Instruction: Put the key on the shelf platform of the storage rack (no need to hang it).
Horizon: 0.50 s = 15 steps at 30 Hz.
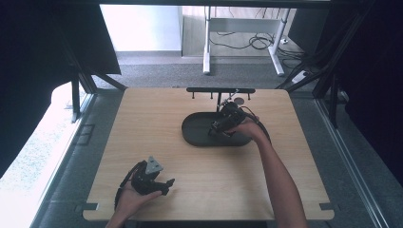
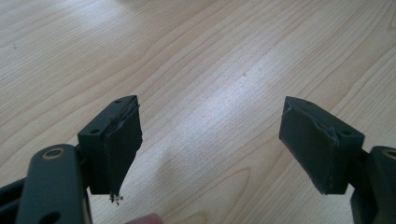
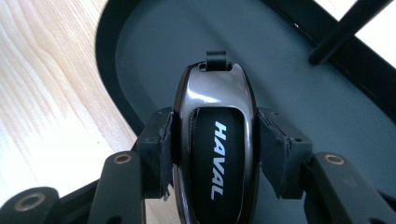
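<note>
Your right gripper (image 3: 215, 154) has its fingers (image 3: 156, 144) clamped on the sides of a glossy car key (image 3: 215, 140) marked HAVAL, held over the dark oval tray (image 3: 327, 116). Your left gripper (image 2: 212, 149) hangs low over the bare wooden bench (image 2: 210, 60), fingers (image 2: 119, 140) spread wide apart with nothing between them.

Two grippers: the left gripper (image 1: 167, 182) and the right gripper (image 1: 215, 130). Two hands, a left hand (image 1: 129, 198) and a right hand (image 1: 249, 128). One table (image 1: 157, 137), one tray (image 1: 192, 128), one rack (image 1: 220, 90), one key fob (image 3: 215, 149).
</note>
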Tool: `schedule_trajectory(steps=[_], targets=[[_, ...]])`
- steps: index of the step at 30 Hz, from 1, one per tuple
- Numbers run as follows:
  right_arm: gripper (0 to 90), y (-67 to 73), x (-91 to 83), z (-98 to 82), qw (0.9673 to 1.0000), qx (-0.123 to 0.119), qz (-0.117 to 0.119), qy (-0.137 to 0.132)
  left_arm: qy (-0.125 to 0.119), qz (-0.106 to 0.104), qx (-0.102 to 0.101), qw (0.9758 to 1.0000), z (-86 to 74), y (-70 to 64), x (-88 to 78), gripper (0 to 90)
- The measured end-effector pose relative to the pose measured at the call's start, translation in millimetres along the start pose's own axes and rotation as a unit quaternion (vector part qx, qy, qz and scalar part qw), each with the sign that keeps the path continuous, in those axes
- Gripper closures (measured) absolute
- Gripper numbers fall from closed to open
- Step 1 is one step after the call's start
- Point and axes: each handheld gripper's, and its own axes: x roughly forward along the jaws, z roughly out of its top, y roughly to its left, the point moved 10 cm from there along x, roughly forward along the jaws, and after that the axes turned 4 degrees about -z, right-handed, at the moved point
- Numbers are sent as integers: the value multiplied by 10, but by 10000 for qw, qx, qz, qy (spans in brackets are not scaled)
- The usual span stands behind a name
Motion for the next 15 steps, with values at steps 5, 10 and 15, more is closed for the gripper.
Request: schedule_trajectory(steps=[5, 10, 15], targets=[[494, -13, 52, -30, 9999, -85, -35, 94, -11, -28, -16, 10000, 0, 3, -3, 213], [494, -27, 86, -57, 9998, -130, -90, 138, -5, -28, -23, 10000, -4, 9, -8, 213], [493, -37, 119, -91, 9997, -170, -118, 136, -6, -31, -19, 10000, -3, 1, 0, 213]])
